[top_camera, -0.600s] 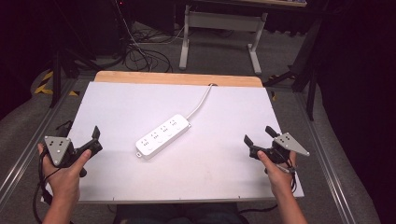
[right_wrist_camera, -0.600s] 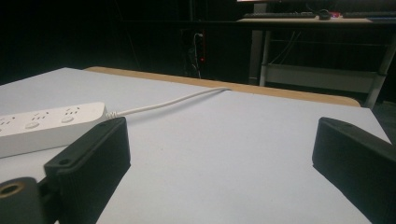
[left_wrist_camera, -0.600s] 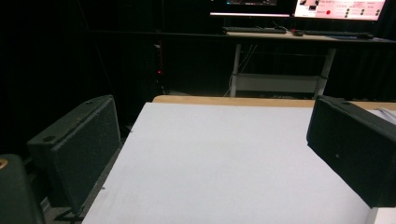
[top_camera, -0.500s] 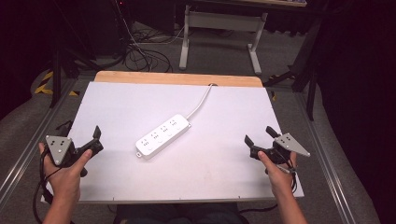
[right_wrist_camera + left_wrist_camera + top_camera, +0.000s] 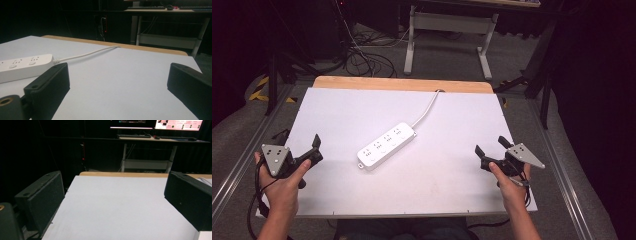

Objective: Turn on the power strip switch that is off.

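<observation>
A white power strip (image 5: pixel 387 145) lies at an angle in the middle of the white tabletop (image 5: pixel 452 125). Its white cable (image 5: pixel 427 107) runs off over the far edge. My left gripper (image 5: pixel 315 149) is held at the table's left edge, left of the strip and apart from it. In the left gripper view the left gripper (image 5: pixel 115 195) stands open over bare tabletop. My right gripper (image 5: pixel 490 147) is held near the right edge, also clear of the strip. The right gripper (image 5: pixel 117 80) is open and holds nothing, with the power strip (image 5: pixel 22 66) and its cable (image 5: pixel 87 53) ahead to its left.
A wooden strip (image 5: pixel 402 84) borders the table's far edge. Behind it stand a metal desk frame (image 5: pixel 447 30) and floor cables (image 5: pixel 362 60). Lit monitors (image 5: pixel 178 124) sit on a far desk. Metal rails (image 5: pixel 557 165) run along both sides of the table.
</observation>
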`<move>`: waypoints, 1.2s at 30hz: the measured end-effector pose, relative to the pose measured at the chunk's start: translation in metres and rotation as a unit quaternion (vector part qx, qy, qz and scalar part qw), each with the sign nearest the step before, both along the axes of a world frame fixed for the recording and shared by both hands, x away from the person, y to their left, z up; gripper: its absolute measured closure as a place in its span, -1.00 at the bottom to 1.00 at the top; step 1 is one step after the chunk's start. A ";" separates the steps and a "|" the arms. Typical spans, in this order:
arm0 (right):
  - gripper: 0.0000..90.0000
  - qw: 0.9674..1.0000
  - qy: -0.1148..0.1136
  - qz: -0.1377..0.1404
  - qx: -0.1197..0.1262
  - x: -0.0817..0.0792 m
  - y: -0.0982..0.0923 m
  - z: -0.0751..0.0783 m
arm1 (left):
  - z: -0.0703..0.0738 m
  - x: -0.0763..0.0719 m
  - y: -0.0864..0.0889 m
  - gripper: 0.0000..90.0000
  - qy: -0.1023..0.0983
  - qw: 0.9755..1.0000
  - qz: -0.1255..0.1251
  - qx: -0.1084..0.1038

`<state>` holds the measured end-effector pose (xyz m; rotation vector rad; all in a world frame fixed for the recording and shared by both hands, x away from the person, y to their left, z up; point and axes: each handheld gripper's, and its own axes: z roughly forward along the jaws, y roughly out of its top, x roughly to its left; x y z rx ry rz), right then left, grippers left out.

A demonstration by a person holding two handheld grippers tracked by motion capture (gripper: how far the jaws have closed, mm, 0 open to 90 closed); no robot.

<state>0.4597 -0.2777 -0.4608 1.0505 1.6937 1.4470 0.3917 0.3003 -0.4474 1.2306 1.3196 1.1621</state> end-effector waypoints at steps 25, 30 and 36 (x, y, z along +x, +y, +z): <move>-0.89 1.000 -0.009 0.004 -0.004 0.006 0.009 0.003 | 0.000 -0.007 0.004 -0.90 -0.001 1.000 0.006 0.019; -0.89 1.000 -0.008 0.008 -0.007 0.006 0.011 0.003 | 0.002 -0.009 0.004 -0.70 0.003 1.000 0.007 0.005; -0.89 1.000 -0.006 0.006 -0.004 0.004 0.009 0.003 | 0.003 -0.008 0.003 0.00 0.016 1.000 -0.008 -0.001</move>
